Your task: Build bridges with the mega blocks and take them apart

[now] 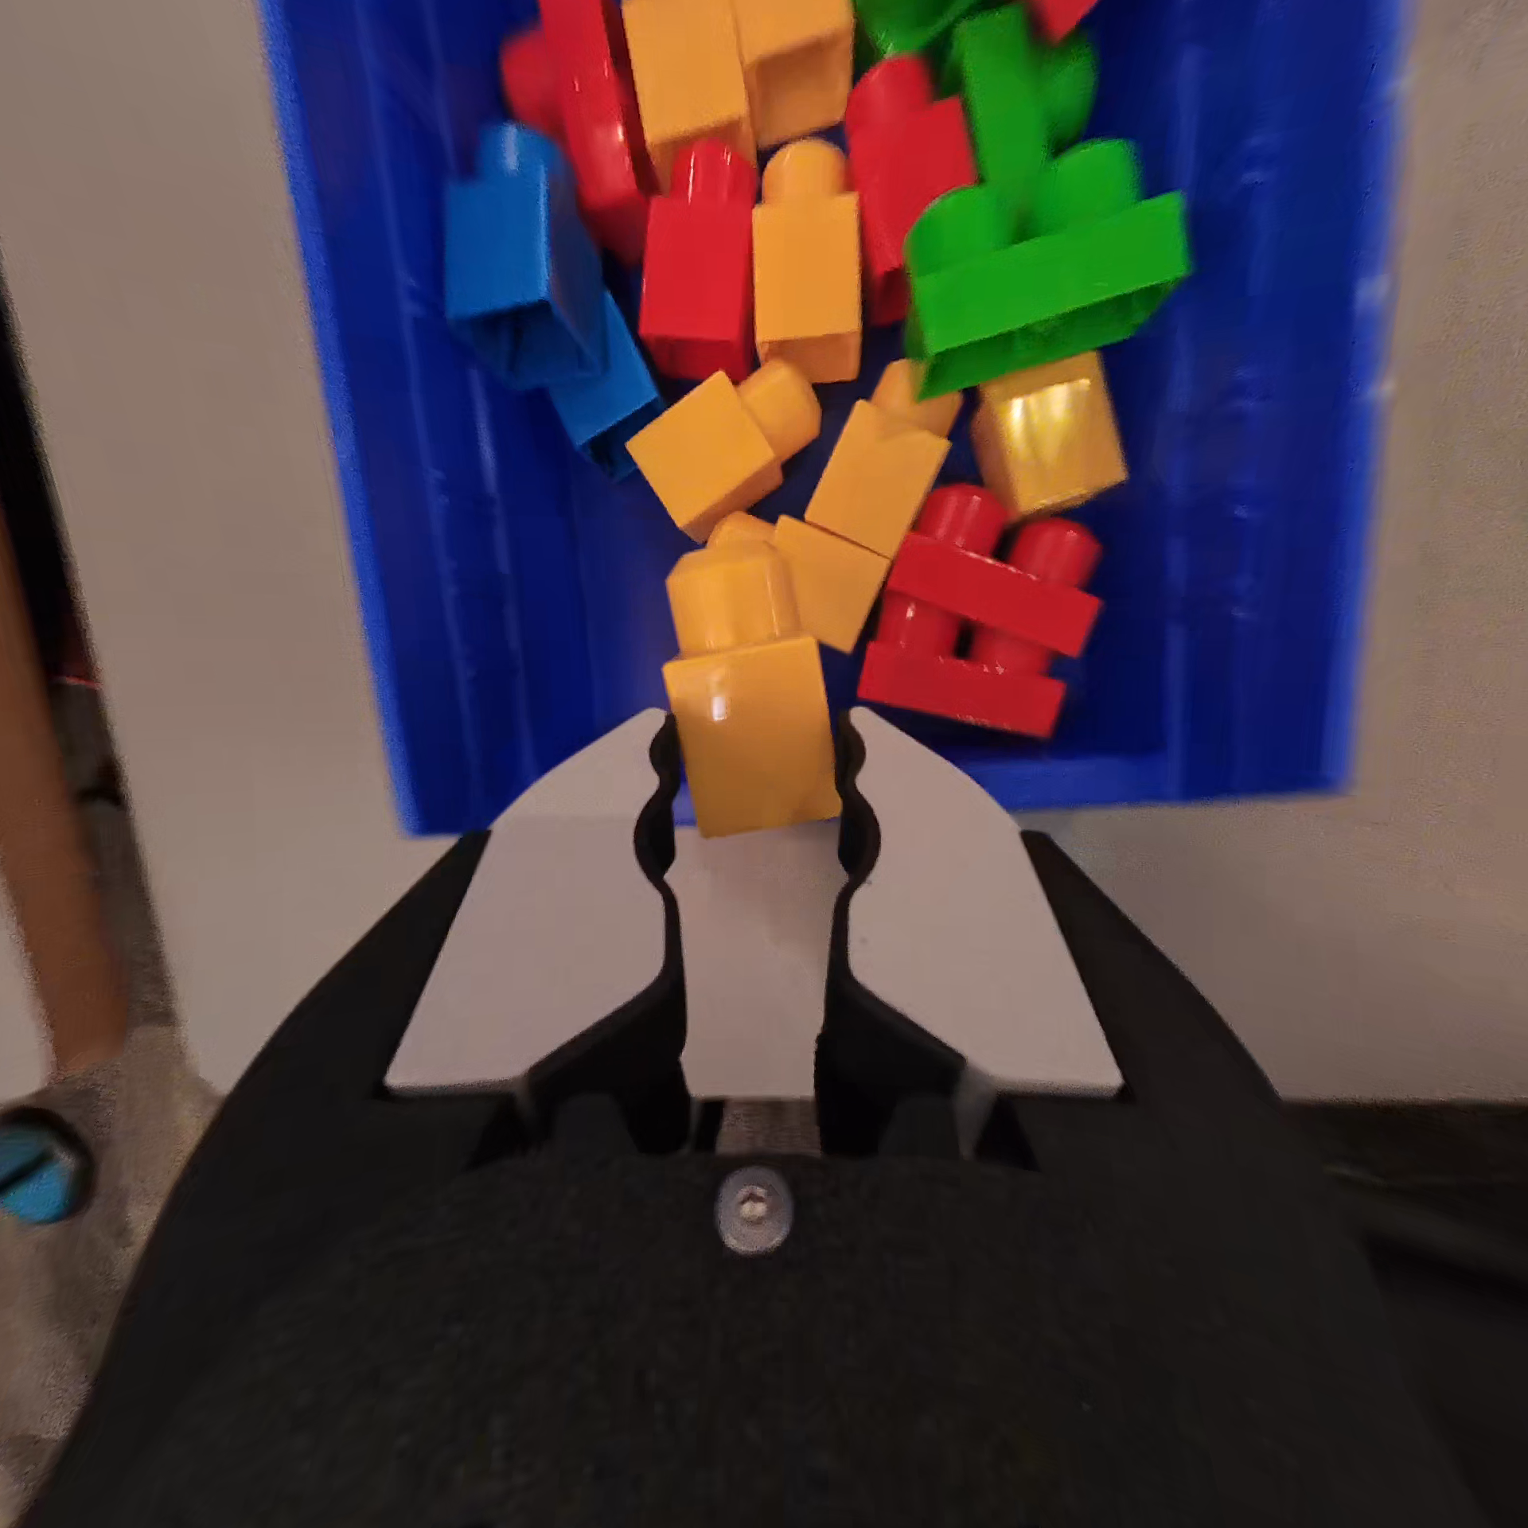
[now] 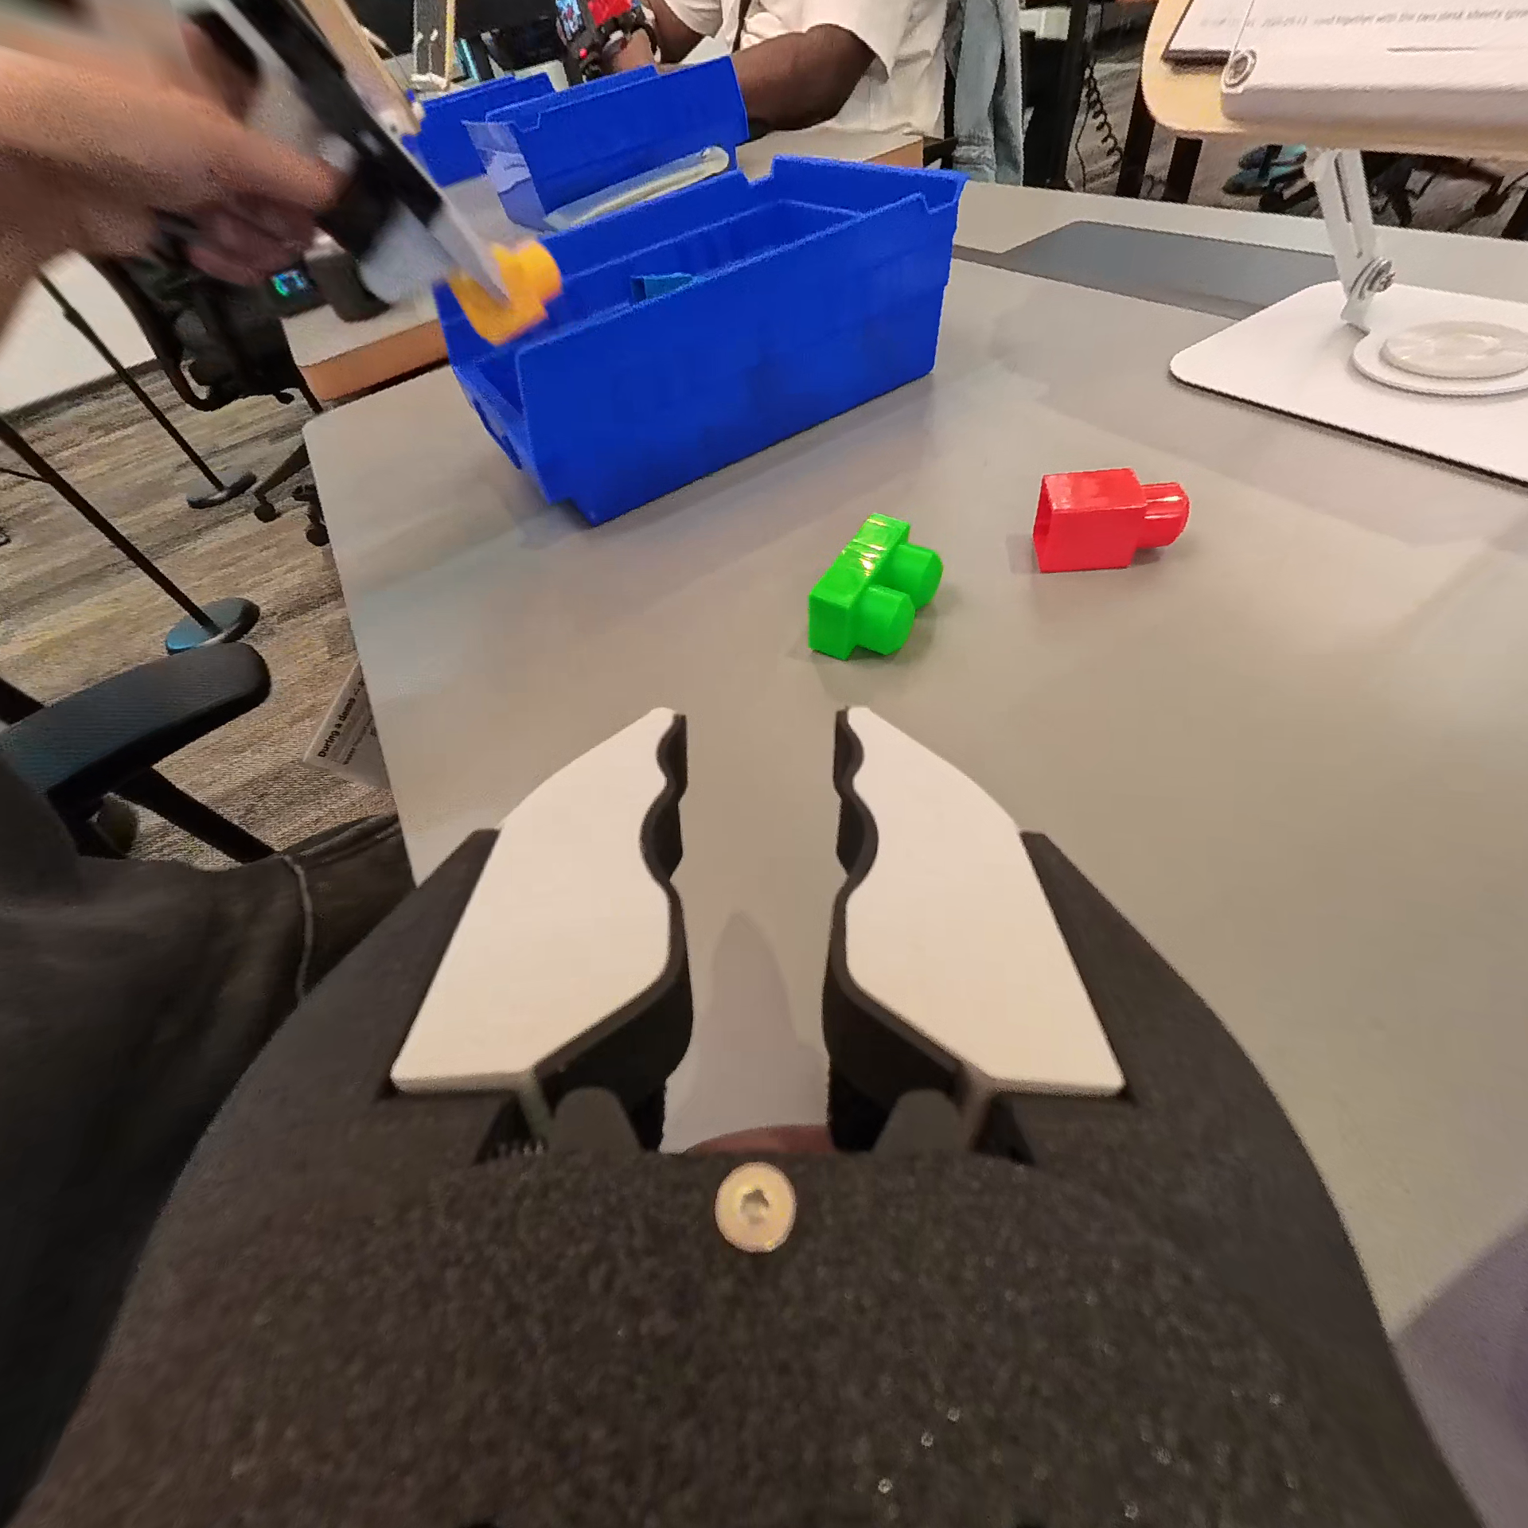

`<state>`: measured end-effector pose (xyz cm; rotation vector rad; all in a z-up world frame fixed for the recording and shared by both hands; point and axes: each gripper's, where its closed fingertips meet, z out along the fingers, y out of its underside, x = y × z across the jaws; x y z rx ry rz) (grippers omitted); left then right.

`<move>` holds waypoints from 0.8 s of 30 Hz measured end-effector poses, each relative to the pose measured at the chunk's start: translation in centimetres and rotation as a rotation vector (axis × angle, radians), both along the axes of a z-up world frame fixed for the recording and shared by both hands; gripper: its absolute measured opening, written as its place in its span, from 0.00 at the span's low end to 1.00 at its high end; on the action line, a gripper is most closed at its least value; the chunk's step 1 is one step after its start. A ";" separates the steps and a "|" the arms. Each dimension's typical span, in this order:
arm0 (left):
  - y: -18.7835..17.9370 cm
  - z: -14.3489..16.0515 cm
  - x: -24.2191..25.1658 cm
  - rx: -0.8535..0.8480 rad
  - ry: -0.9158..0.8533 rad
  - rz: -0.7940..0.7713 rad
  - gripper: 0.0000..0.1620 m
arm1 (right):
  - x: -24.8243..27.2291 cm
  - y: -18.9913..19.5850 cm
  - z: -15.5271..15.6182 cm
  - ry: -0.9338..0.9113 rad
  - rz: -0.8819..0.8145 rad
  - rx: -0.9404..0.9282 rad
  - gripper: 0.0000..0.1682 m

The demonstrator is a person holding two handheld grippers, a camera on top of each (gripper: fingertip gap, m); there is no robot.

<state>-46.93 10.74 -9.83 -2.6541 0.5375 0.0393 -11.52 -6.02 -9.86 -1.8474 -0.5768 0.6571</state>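
Observation:
My left gripper (image 1: 756,728) is shut on a yellow single-stud block (image 1: 748,719) and holds it above the near end of a blue bin (image 1: 463,579) filled with several red, yellow, green and blue blocks. In the right wrist view that gripper (image 2: 488,285) shows blurred over the blue bin's (image 2: 703,389) near left corner with the yellow block (image 2: 504,293) in it. My right gripper (image 2: 759,728) is open and empty, low over the grey table (image 2: 1157,827). A green two-stud block (image 2: 868,599) and a red single-stud block (image 2: 1100,521) lie on their sides ahead of it.
A second blue bin (image 2: 612,140) stands behind the first. A white stand on a white base (image 2: 1356,380) sits at the table's right. A person sits at the far side (image 2: 827,58). An office chair (image 2: 132,728) and floor stands are left of the table edge. There is about 40 centimeters between the tips of the two grippers.

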 end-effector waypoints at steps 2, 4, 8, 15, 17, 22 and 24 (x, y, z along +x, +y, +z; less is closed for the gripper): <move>-1.4 3.8 0.8 0.077 0.025 -0.076 0.22 | 0.0 0.0 -0.3 -0.002 -0.004 -0.010 0.20; -2.6 7.8 3.3 0.191 0.021 -0.228 0.22 | 0.1 0.0 -0.3 -0.002 -0.018 -0.006 0.20; -5.4 11.1 11.5 0.302 -0.021 -0.545 0.22 | 0.8 0.4 0.2 -0.012 -0.081 0.043 0.20; -3.2 6.1 21.7 0.196 0.051 -0.806 0.22 | 1.3 0.7 -0.8 -0.016 -0.124 0.034 0.19; -0.6 4.0 23.7 0.144 0.095 -0.806 0.22 | 1.3 0.8 -1.3 -0.040 -0.129 0.031 0.19; 5.5 -1.4 27.4 0.014 0.151 -0.796 0.22 | 0.9 0.5 -2.5 -0.088 -0.120 0.017 0.19; 7.2 -3.1 29.1 -0.039 0.118 -0.808 0.22 | 0.8 0.3 -2.7 -0.097 -0.118 0.014 0.19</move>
